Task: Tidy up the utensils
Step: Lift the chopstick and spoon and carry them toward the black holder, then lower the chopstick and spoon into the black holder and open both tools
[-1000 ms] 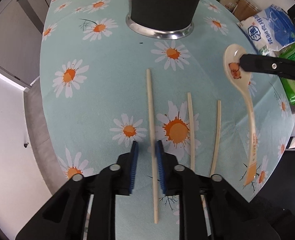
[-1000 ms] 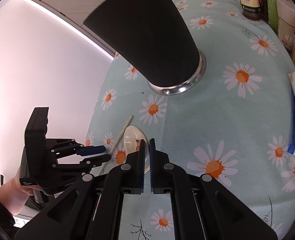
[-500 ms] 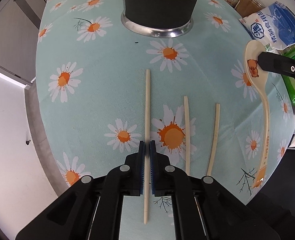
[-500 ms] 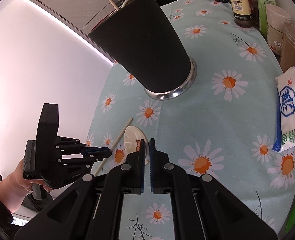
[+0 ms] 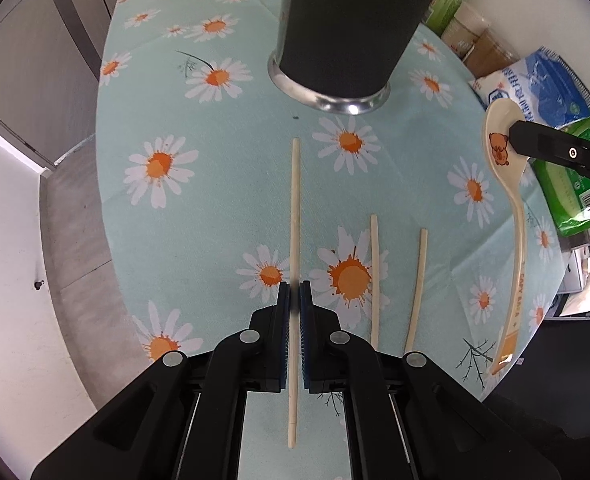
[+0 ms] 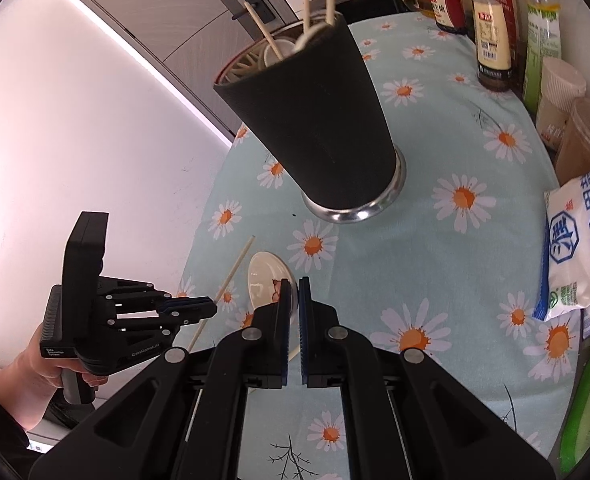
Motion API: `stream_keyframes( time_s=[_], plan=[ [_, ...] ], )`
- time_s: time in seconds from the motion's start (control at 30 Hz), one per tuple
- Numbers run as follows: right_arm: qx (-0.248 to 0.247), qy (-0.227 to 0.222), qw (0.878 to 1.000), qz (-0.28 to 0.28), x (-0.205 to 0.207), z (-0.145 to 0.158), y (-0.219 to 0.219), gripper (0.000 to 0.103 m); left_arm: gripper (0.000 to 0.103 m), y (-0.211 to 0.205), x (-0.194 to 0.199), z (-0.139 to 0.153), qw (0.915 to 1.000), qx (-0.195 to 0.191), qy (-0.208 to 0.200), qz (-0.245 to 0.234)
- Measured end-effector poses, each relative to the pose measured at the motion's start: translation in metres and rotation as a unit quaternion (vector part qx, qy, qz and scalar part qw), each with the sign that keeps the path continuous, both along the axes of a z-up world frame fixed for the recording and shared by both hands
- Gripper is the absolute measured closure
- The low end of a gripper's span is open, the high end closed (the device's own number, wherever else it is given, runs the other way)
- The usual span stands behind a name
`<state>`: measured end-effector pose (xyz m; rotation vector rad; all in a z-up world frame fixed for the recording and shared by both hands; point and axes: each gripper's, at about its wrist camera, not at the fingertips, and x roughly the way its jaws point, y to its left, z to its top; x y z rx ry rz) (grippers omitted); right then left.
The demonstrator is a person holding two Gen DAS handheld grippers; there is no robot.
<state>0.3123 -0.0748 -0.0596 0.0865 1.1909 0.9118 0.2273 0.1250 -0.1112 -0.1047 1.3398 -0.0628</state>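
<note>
My left gripper [image 5: 294, 295] is shut on a long pale chopstick [image 5: 295, 208], held just above the daisy tablecloth [image 5: 215, 220]. Two more chopsticks [image 5: 374, 272] [image 5: 418, 280] lie to its right. My right gripper [image 6: 294, 294] is shut on the bowl of a cream spoon with a bear print [image 6: 267, 284]; the spoon [image 5: 511, 216] hangs with its handle down in the left wrist view. The black utensil holder [image 6: 315, 120] stands ahead with chopsticks and a spoon inside. The left gripper [image 6: 193, 307] shows at the left in the right wrist view.
A bag of salt [image 6: 579, 248] and green packets [image 5: 575, 176] lie at the table's right side. Sauce bottles [image 6: 495, 28] and jars [image 6: 583, 136] line the back right. The table edge [image 5: 111, 280] drops off at the left.
The left gripper closed on the long chopstick and lifted it slightly. The right gripper rose with the spoon, so the holder's top came into view.
</note>
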Motion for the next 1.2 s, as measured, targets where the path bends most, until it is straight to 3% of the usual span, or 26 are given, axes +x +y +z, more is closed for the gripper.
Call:
stream_keyframes(
  time_s=[0.27,0.53,0.73,1.03,1.2],
  plan=[
    [0.001,-0.029,1.0,-0.003,-0.006,0.025,0.013,0.098,0.099,0.014,-0.012,0.028,0.9987,-0.019,-0.043,0.017],
    [0.016,-0.075,0.997,-0.023,0.002,0.061,0.025,0.098,0.099,0.02,-0.002,0.073,0.9888,-0.054,-0.138,0.022],
    [0.04,-0.11,0.992,-0.056,0.024,0.092,0.024,0.098,0.099,0.022,0.014,0.111,0.9718,-0.082,-0.219,0.027],
    [0.058,-0.174,0.979,-0.088,0.056,0.135,0.026,0.098,0.099,0.019,0.048,0.166,0.9301,-0.119,-0.347,0.025],
    [0.064,-0.2,0.972,-0.109,0.078,0.152,0.028,0.098,0.099,0.019,0.067,0.183,0.909,-0.131,-0.394,0.036]
  ],
)
